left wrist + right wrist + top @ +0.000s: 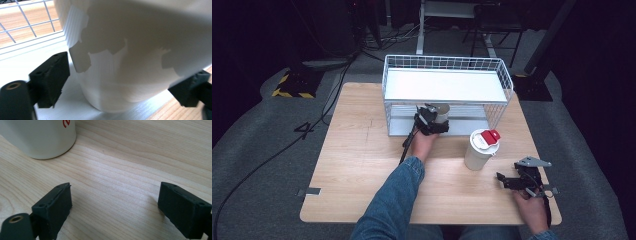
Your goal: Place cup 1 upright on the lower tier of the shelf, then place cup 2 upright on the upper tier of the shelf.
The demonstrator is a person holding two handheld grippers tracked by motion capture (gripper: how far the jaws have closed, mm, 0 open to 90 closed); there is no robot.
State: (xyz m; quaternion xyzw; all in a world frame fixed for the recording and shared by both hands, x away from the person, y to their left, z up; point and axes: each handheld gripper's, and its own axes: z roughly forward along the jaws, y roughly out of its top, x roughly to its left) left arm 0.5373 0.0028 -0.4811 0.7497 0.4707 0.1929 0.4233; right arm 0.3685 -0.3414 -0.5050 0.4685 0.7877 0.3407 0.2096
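- Now, the left gripper (432, 121) reaches into the lower level of the white wire rack (447, 65); a white cup (130, 62) sits between its spread jaws, contact too blurred to call.
- Next, a lidded white container (481, 149) with a red tab stands on the wooden table (357, 165), ahead of the right fingers.
- Right gripper (517, 181) rests low, jaws wide apart over bare wood.
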